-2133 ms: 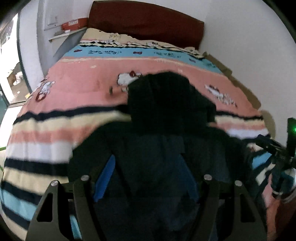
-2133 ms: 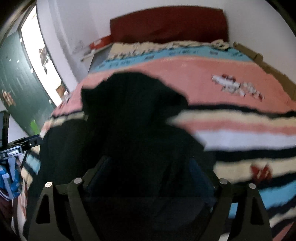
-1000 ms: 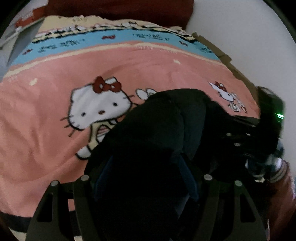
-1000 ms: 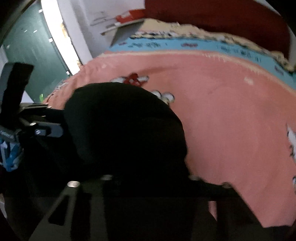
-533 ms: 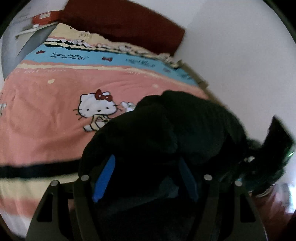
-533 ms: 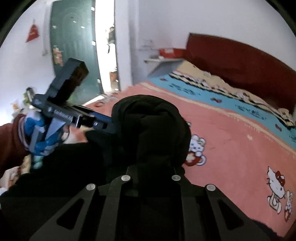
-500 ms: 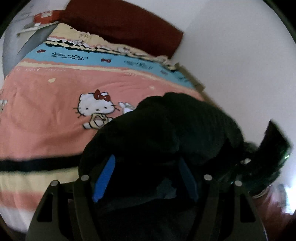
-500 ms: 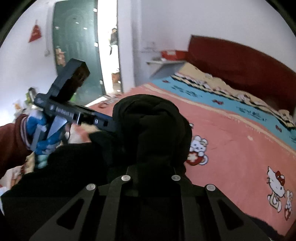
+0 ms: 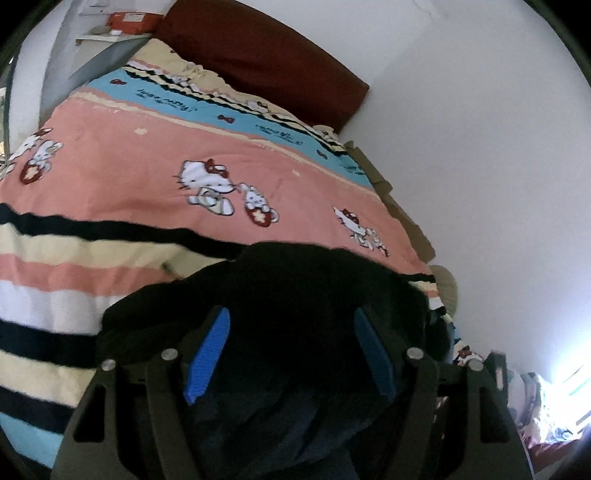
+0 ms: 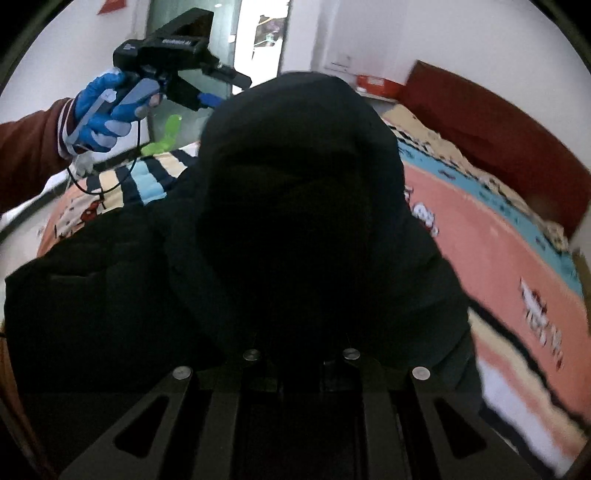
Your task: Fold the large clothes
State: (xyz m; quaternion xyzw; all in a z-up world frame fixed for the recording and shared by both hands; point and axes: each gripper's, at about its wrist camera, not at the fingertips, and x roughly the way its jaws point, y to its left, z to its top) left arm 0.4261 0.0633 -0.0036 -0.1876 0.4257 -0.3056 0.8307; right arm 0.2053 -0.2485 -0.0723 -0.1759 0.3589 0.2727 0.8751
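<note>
A bed under a pink cartoon-cat quilt [image 9: 155, 158] striped cream, black and blue, a dark red headboard [image 9: 266, 62], a white wall [image 9: 480, 147], a green door [image 10: 177, 11].

Blue glove [image 10: 99, 114], maroon sleeve [image 10: 29, 147], black left gripper [image 10: 207, 99].

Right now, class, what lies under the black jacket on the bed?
Around the black jacket the striped cartoon bedspread shows, running under its edges. Whatever lies directly beneath the jacket is covered, as are its own lower layers.
</note>
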